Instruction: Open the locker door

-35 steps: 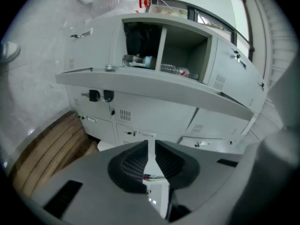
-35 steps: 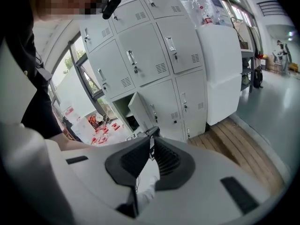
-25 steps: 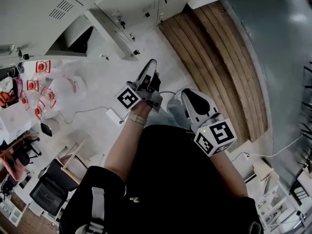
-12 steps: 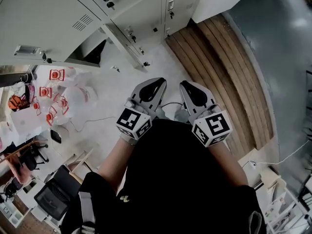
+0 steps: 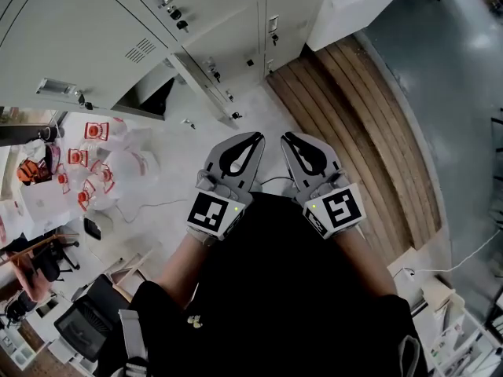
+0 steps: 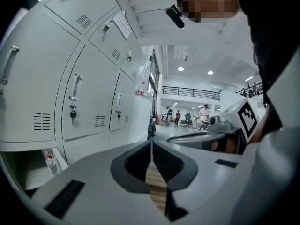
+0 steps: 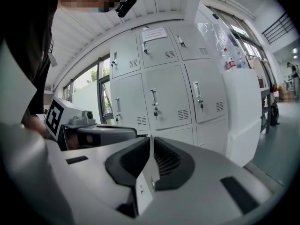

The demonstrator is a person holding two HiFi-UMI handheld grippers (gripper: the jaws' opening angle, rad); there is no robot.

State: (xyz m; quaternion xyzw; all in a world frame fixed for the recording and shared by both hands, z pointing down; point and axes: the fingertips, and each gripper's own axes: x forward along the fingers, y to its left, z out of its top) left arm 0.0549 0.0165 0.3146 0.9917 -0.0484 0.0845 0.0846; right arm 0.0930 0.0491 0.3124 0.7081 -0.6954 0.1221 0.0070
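A bank of grey lockers (image 5: 118, 22) fills the top of the head view. One lower door (image 5: 206, 86) stands swung out over the floor, beside a dark open compartment (image 5: 157, 96). My left gripper (image 5: 256, 137) and right gripper (image 5: 284, 137) are held side by side close to the person's body, well short of the lockers. The left gripper (image 6: 151, 142) is closing, its tips meeting on nothing. The right gripper (image 7: 150, 137) is shut and empty. The left gripper view has closed doors with handles and keys (image 6: 72, 112) at its left.
A wooden slatted platform (image 5: 354, 108) runs along the right of the floor. White bags with red print (image 5: 94, 163) lie at the left, with a cable and white adapter (image 5: 157, 204) near them. An office chair (image 5: 75, 320) stands lower left. People (image 6: 177, 116) stand far down the hall.
The left gripper has come back from farther out and now sits level beside the right one. The head view has tipped up, showing more of the lockers.
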